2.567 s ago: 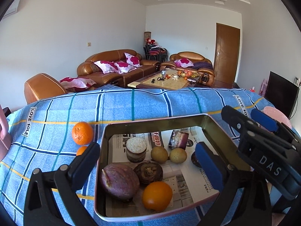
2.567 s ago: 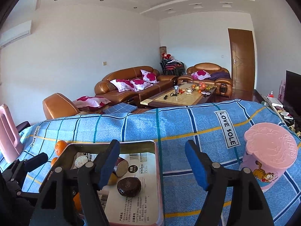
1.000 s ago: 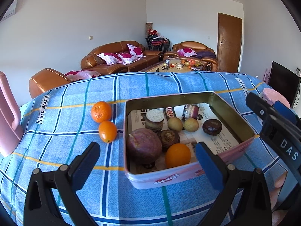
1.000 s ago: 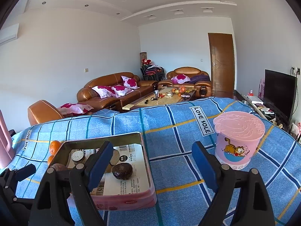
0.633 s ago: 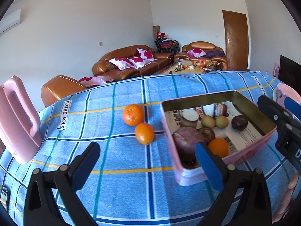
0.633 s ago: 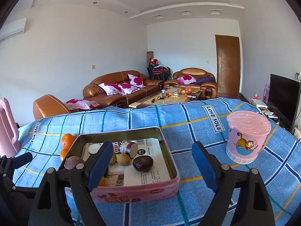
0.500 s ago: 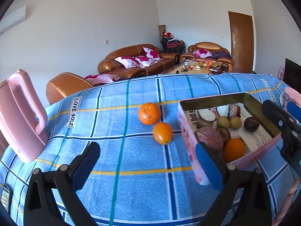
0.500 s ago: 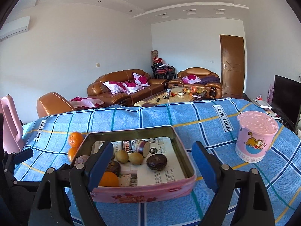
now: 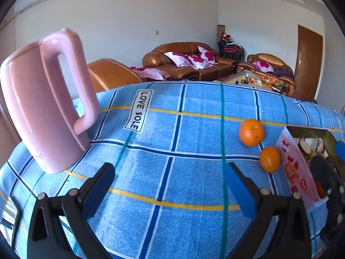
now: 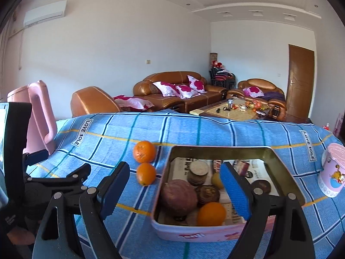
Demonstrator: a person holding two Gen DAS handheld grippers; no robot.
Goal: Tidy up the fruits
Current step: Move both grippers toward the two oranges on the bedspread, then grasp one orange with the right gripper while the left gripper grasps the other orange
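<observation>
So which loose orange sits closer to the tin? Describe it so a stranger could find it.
On the blue checked cloth, left of the pink tin, lie two oranges. It is the nearer orange, just by the tin's corner. It is smaller and smoother than the dimpled orange behind it.

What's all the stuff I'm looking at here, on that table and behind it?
Oranges on cloth: two, orange, left of tin
Tin: one, pink, paper-lined, holding fruit
Orange in tin: one, front
Purple fruit: one, front left in tin
Jug: one, pink, far left
Lidded cup: one, pink, far right
Tablecloth: blue checked
Sofas: brown, background
Left gripper: open, empty
Right gripper: open, empty
</observation>
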